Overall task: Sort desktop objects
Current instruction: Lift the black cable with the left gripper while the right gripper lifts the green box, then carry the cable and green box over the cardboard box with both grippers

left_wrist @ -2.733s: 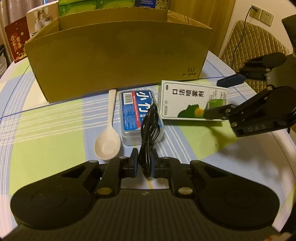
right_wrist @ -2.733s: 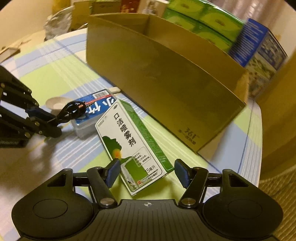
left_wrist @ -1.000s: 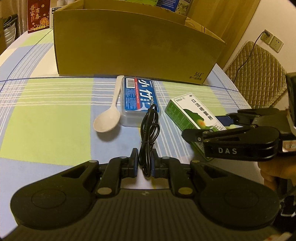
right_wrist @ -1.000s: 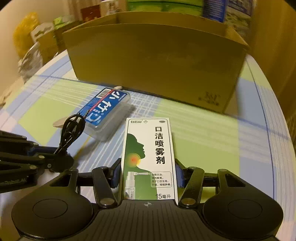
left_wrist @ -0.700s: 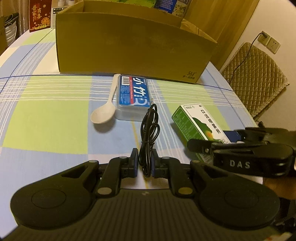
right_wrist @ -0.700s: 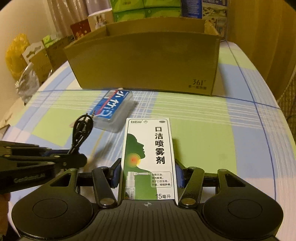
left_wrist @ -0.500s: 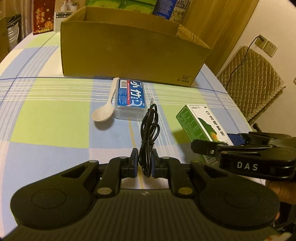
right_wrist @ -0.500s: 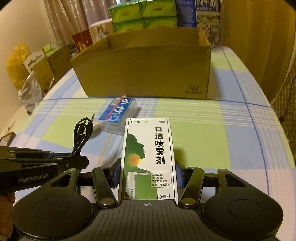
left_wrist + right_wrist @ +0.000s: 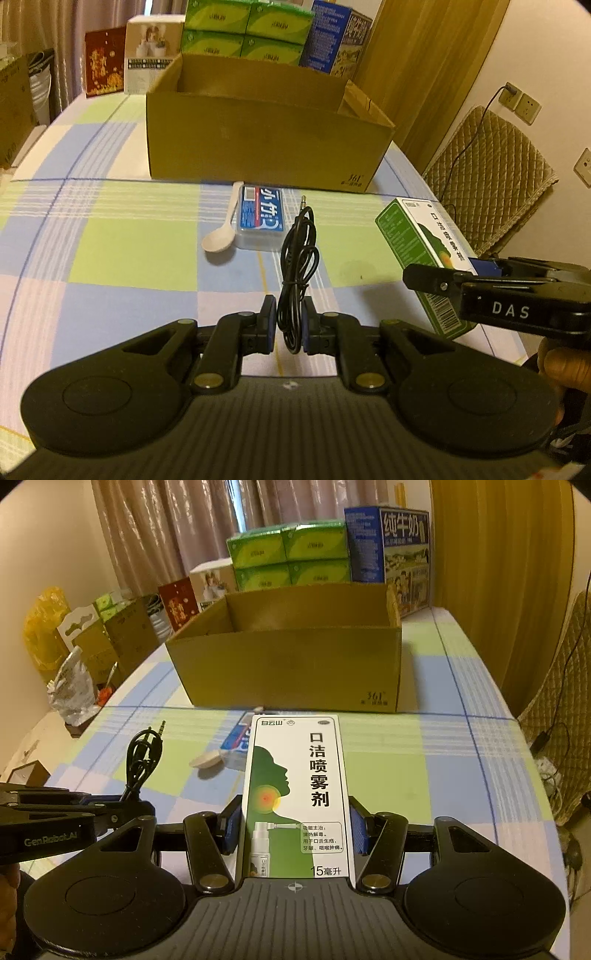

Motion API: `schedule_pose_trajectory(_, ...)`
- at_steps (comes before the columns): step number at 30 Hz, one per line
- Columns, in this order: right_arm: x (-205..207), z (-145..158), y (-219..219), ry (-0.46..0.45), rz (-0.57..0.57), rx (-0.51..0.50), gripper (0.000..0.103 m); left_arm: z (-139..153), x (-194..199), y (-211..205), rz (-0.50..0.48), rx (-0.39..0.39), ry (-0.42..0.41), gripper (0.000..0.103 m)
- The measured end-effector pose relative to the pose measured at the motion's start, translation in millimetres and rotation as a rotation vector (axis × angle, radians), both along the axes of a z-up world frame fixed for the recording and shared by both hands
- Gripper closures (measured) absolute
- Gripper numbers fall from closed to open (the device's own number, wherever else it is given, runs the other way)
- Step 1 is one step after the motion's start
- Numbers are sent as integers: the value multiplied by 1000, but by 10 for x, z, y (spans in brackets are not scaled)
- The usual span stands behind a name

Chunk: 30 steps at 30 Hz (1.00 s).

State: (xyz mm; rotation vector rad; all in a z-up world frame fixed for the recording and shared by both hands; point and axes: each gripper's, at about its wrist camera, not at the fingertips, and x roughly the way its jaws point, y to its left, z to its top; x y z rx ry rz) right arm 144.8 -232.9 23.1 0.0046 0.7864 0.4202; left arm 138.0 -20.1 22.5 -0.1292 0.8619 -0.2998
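I'm looking across the table (image 9: 122,236), a checked cloth in pale green, blue and white; its near edge is cut off under my gripper bodies in both views. Centre top of the frame sits the box (image 9: 258,147), plain brown corrugated card, open on top. I can see its back inner wall but not the floor, so whatever lies inside is hidden from me. Behind it, green packs (image 9: 291,554) and a blue carton (image 9: 388,542) are half covered by its rim.

Right gripper (image 9: 295,829), low centre of its own view, angled down toward the cloth: the pads are pinching the carton (image 9: 295,794), a flat white-and-green spray package held lengthwise and clear of the table. Its lower end disappears behind the gripper body. In the left view it appears at right, tilted, partly masked by the black finger.

Left gripper (image 9: 289,326), also pitched down: the fingers are pressed tight on the cable (image 9: 297,266), a thin black bundled loop standing up between the pads, its metal plug at the top. A bit of hand shows at the far right edge, too cropped to read.

On the cloth just before the box: the case (image 9: 261,218), clear plastic with a blue label, and touching its left side the spoon (image 9: 221,236), white and smooth. In the right view, the carton hides most of both.
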Motion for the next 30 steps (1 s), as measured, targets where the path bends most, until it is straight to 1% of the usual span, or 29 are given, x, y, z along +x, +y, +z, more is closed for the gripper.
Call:
schedule_pose_trajectory(6,-72,135,-23,-25,3,7,50,159,-95,-2,5,5,-22,93)
schedule_pose_trajectory(14,-132,240,-81,-44,-4,11,50,295,-172,2,7,15,-43,93)
schedule_pose_trajectory(30,-111,278,-109,-47,-7,10,50,338,-149,-14,0,25,-48,93)
